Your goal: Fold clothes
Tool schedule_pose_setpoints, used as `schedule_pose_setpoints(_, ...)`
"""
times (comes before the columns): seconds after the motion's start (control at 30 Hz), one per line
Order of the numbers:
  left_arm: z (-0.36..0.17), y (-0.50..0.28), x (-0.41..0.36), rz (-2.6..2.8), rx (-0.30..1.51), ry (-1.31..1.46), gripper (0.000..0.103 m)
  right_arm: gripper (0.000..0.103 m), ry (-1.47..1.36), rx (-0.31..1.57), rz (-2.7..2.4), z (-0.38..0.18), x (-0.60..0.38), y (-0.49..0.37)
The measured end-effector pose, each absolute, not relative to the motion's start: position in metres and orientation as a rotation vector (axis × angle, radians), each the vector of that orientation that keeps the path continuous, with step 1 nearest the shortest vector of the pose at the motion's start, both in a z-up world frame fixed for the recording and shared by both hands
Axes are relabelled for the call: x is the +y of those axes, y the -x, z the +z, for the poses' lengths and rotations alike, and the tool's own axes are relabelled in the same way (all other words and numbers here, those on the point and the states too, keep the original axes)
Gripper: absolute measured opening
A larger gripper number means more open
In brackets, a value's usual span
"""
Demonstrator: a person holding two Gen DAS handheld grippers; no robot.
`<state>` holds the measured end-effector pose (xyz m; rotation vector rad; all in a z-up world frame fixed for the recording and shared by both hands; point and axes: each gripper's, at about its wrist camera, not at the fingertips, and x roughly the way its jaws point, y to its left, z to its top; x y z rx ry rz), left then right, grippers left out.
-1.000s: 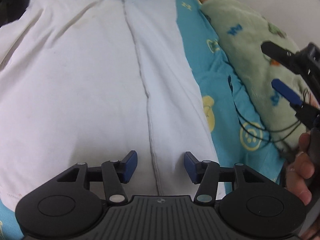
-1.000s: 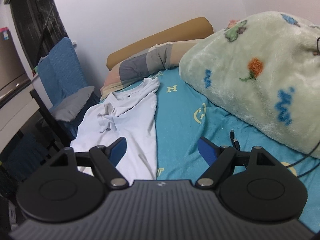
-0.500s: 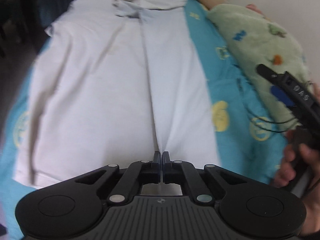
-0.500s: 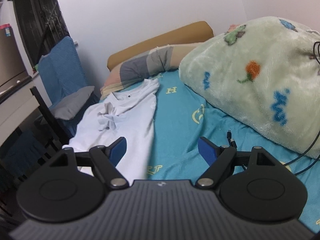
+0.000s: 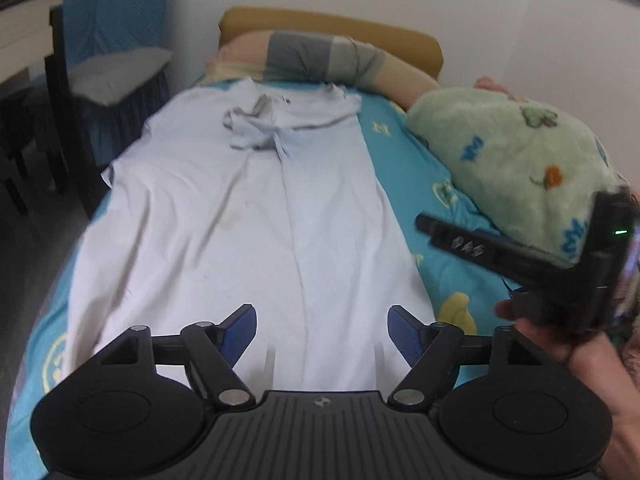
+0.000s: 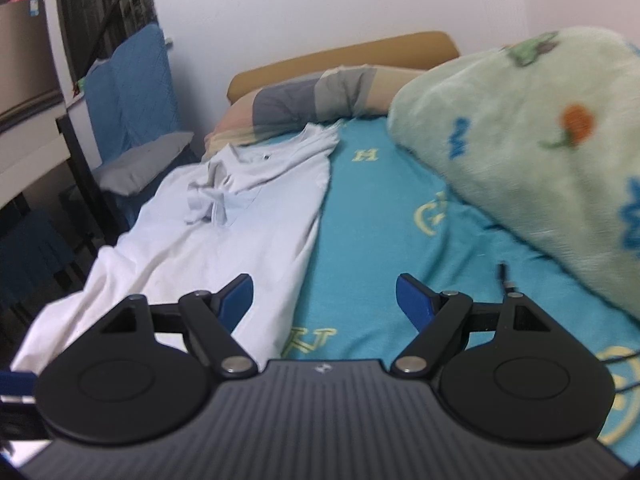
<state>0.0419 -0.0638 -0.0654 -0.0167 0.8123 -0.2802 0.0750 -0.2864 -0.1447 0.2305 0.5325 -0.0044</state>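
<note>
A white shirt (image 5: 248,216) lies flat on the bed's turquoise sheet (image 5: 416,184), filling the middle of the left wrist view. Its long axis runs from the bottom of the frame up toward the pillow (image 5: 320,58) at upper centre, with the collar end farthest from the camera and the hem nearest. One side is folded over the body, leaving a straight edge running lengthwise down the middle, and a sleeve sits bunched in a crumpled knot just below the collar. In the right wrist view the same shirt (image 6: 224,232) lies left of centre, its collar pointing to the upper middle of the frame, its right edge bordering bare sheet (image 6: 380,216).

The left gripper (image 5: 322,330) hangs above the hem end with its blue pads wide apart and nothing between them. The right gripper (image 6: 324,300) is likewise spread wide and holds nothing, over the sheet beside the shirt's right edge; it also appears at the right of the left wrist view, held in the person's right hand (image 5: 560,344).

A green fleece blanket (image 6: 532,152) is heaped on the right. A dark chair (image 5: 100,80) with a grey cushion stands at the upper left.
</note>
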Motion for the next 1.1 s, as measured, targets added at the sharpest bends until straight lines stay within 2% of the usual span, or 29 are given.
schedule_pose_setpoints(0.17, -0.061, -0.034, -0.058, -0.255, 0.741, -0.021, 0.079, 0.080, -0.136, 0.642, 0.015, -0.184, -0.269, -0.107)
schedule_pose_setpoints(0.23, -0.060, -0.034, -0.057, -0.263, 0.735, 0.000, 0.079, 0.085, -0.096, 0.632, 0.012, -0.189, -0.264, -0.109)
schedule_pose_setpoints(0.3, -0.061, -0.035, -0.055, -0.262, 0.730, 0.010, 0.080, 0.088, -0.087, 0.636, 0.003, -0.190, -0.263, -0.110)
schedule_pose_setpoints(1.1, -0.069, -0.046, -0.043, -0.224, 0.757, 0.047, 0.081, 0.089, -0.129, 0.634, 0.004, -0.191, -0.269, -0.110)
